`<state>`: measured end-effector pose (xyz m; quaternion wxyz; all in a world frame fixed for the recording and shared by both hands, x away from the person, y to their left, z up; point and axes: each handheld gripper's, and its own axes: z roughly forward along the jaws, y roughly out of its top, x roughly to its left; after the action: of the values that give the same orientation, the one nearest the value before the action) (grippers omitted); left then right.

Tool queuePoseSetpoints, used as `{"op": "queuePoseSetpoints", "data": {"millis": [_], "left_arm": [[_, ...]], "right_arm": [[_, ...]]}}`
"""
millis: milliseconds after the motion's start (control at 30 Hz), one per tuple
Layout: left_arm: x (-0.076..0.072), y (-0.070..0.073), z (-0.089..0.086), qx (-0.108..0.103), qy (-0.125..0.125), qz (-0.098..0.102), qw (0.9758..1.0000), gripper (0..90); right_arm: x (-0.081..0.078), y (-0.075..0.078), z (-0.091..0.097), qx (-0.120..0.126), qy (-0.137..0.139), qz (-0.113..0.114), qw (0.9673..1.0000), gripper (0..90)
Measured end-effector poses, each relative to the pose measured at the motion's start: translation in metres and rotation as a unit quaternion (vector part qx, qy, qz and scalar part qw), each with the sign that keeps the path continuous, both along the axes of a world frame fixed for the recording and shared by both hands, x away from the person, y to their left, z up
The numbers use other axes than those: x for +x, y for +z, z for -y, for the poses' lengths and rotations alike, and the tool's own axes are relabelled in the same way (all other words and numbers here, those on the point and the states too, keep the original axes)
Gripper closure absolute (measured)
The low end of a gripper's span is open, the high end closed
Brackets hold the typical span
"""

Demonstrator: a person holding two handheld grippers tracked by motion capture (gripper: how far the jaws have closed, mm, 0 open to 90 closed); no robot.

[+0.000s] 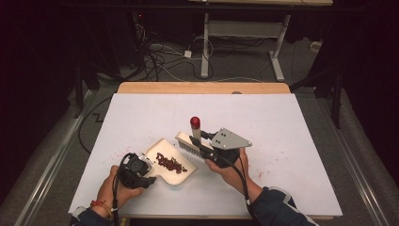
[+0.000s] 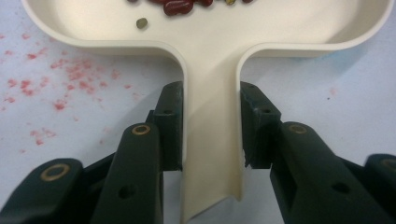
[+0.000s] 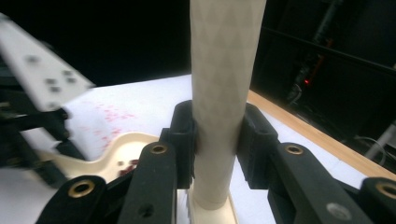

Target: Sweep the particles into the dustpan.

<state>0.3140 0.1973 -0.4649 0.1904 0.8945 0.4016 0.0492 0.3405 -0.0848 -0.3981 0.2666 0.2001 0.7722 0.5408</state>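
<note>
A cream dustpan [image 1: 186, 175] lies on the white table, with a heap of red beans [image 1: 170, 163] in its tray. My left gripper [image 1: 149, 175] is shut on its flat handle [image 2: 212, 140], one black pad on each side. The beans [image 2: 180, 7] sit at the top of the left gripper view. My right gripper [image 1: 206, 141] is shut on the pale handle [image 3: 219, 93] of a brush. Its bristle head [image 1: 189, 143] hangs at the dustpan's far edge, and its red handle tip [image 1: 195, 123] points up. The dustpan [image 3: 126, 142] lies low at the left in the right gripper view.
The white table top [image 1: 282, 117] has faint red stains [image 1: 282, 153] at the right and more [image 2: 70, 79] beside the dustpan. A wooden strip [image 1: 202, 88] runs along the far edge. Beyond it are cables [image 1: 155, 56] on the floor and a desk frame [image 1: 244, 33].
</note>
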Motion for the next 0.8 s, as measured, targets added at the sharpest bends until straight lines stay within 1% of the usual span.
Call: {"op": "queuePoseSetpoints", "data": {"millis": [67, 133, 167, 233, 300, 433, 600, 633, 667, 733, 800], "left_arm": [[0.001, 0.0, 0.0, 0.0, 0.0, -0.003, 1.0, 63.8], [0.001, 0.001, -0.001, 0.003, -0.002, -0.003, 1.0, 63.9], [0.001, 0.002, -0.001, 0.004, -0.003, -0.004, 1.0, 63.9], [0.002, 0.003, -0.004, 0.001, -0.001, -0.006, 1.0, 63.9], [0.004, 0.003, -0.007, 0.003, 0.002, -0.006, 1.0, 64.0], [0.009, 0.002, -0.013, -0.001, 0.009, -0.008, 0.9999, 63.9], [0.013, 0.001, -0.012, 0.002, 0.011, -0.006, 0.9999, 63.9], [0.013, 0.002, -0.012, 0.002, 0.011, -0.006, 0.9999, 63.9], [0.014, 0.001, -0.012, 0.001, 0.012, -0.006, 0.9999, 63.9], [0.014, 0.001, -0.012, 0.001, 0.014, -0.005, 0.9999, 63.9], [0.013, 0.002, -0.011, 0.004, 0.012, -0.004, 0.9999, 63.9]], "right_arm": [[0.011, -0.003, -0.005, -0.003, -0.011, 0.002, 0.9999, 70.7], [0.021, -0.006, -0.013, -0.011, -0.018, 0.006, 0.9998, 70.7], [0.026, -0.008, -0.016, -0.011, -0.022, 0.007, 0.9997, 70.7], [0.032, -0.012, -0.022, -0.011, -0.022, -0.002, 0.9997, 70.7], [0.035, -0.016, -0.028, -0.013, -0.023, -0.004, 0.9997, 70.8], [0.035, -0.019, -0.037, -0.015, -0.015, -0.002, 0.9998, 70.7], [0.028, -0.021, -0.043, -0.016, 0.007, -0.013, 0.9998, 70.6], [0.022, -0.02, -0.043, -0.016, 0.017, -0.021, 0.9995, 70.5], [0.022, -0.02, -0.043, -0.016, 0.017, -0.021, 0.9995, 70.5], [0.015, -0.018, -0.039, -0.01, 0.04, -0.03, 0.9987, 70.7], [0.009, -0.014, -0.035, -0.006, 0.045, -0.033, 0.9984, 70.7]]}}
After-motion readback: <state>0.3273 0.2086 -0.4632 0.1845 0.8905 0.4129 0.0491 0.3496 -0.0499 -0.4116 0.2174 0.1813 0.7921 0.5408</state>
